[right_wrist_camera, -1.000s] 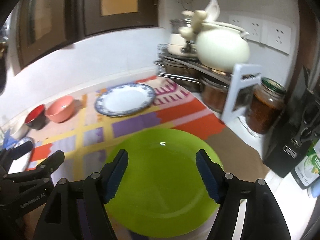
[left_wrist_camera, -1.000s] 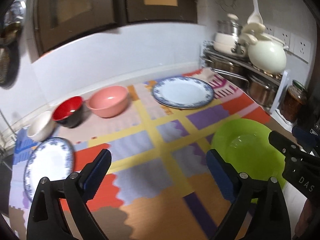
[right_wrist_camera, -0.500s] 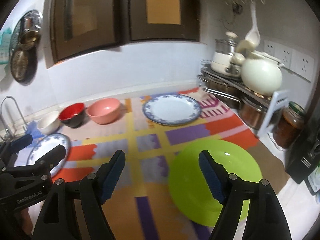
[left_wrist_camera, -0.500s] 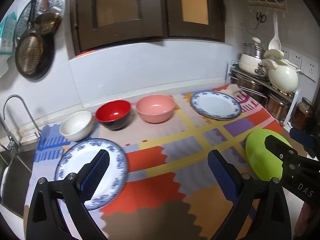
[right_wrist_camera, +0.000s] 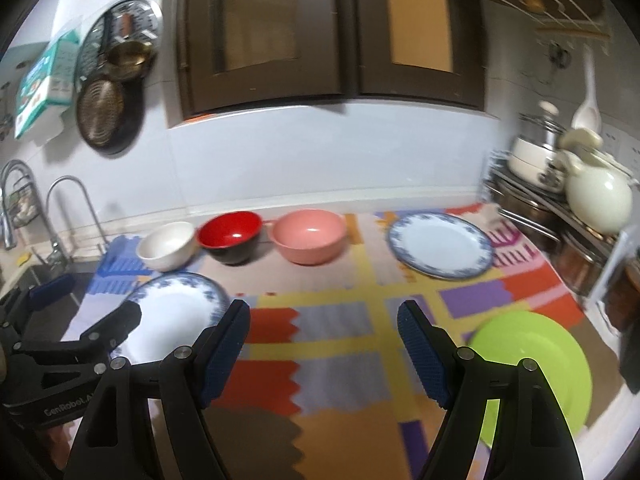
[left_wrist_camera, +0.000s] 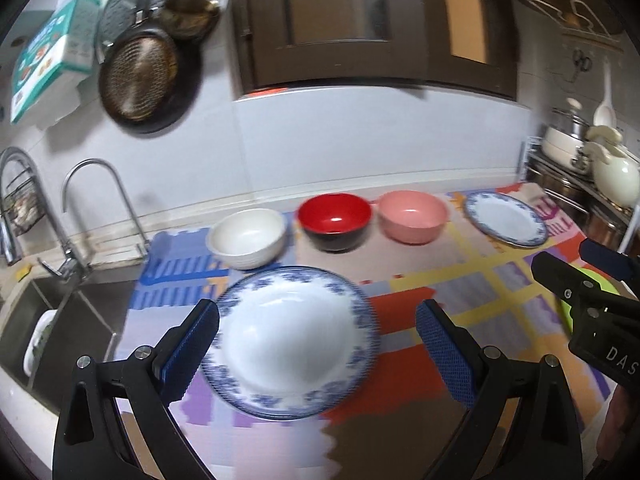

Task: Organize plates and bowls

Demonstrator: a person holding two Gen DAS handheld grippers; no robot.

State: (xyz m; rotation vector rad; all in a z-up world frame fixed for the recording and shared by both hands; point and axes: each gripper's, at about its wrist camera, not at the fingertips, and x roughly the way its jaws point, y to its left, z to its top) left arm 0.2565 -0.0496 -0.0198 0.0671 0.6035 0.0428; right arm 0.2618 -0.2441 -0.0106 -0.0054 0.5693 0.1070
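Since both grippers hang over the counter with nothing in them, the risk here is all about the next grab. The left gripper (left_wrist_camera: 318, 344) has its blue-padded jaws spread wide, with the near white plate with a blue floral rim (left_wrist_camera: 290, 344) showing between them but lower down on the patchwork-coloured mat (left_wrist_camera: 404, 360), so not touched as far as I can tell. The right gripper (right_wrist_camera: 324, 348) is spread too, having just been opening a bit more, with only mat between its jaws.

Things that could bite:
- That near plate lies flat. Pinching its rim from above could tip it or make it skid toward the steel sink (left_wrist_camera: 60, 320) just beside the mat's edge.
- The lime green plastic plate (right_wrist_camera: 532, 376) lies near the mat's front right corner, so a nudge might send it off the counter.
- The white ribbed bowl (left_wrist_camera: 248, 242), red-and-black bowl (left_wrist_camera: 335, 220) and pink bowl (left_wrist_camera: 412, 216) stand in a tight row at the back, nearly touching, so a wide jaw going for one could knock its neighbour.
- The second blue-rimmed plate (right_wrist_camera: 440, 246) is close to the metal pot rack (right_wrist_camera: 560, 216), easy to clip.

Also both views are a bit blurry, so aim could be off.
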